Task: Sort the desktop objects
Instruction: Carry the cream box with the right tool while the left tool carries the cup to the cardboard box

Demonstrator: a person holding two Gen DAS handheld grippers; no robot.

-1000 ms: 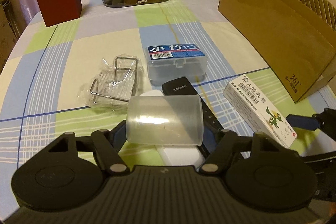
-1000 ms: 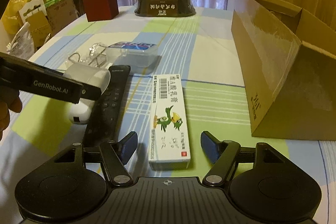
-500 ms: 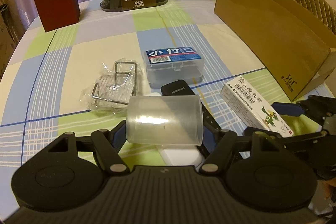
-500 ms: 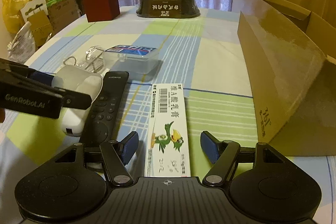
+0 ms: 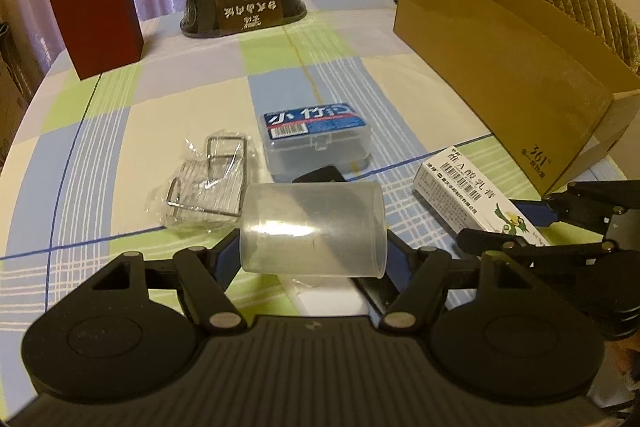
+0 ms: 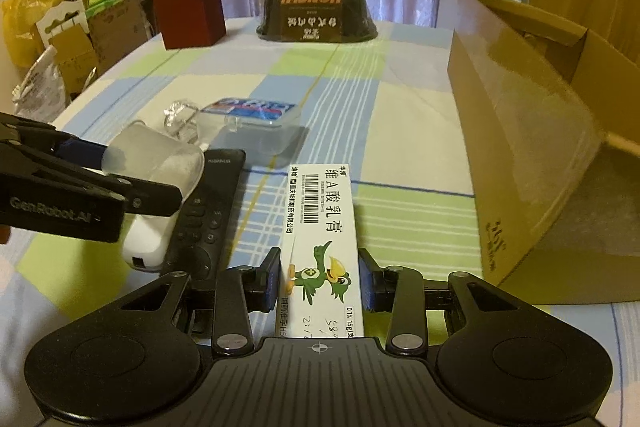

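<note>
Ointment box [image 6: 322, 239], white with a green cartoon bird, lies on the checked tablecloth [image 6: 404, 131] with its near end between the right gripper's [image 6: 320, 279] blue-padded fingers [image 6: 273, 277], which sit against its two long sides, closed on it; the brown cardboard box [image 6: 532, 131] stands open just to its right. The left gripper [image 5: 312, 251] clamps a frosted plastic cup [image 5: 313, 229] sideways above a black remote control [image 6: 208, 215] and a white device [image 6: 146, 241]; beyond these rest a clear plastic case [image 5: 316, 139] with a blue label and a bagged wire rack [image 5: 208, 183]; a dark red box [image 5: 98, 31] and a black HONGLU container [image 5: 242, 5] stand at the table's far end.
</note>
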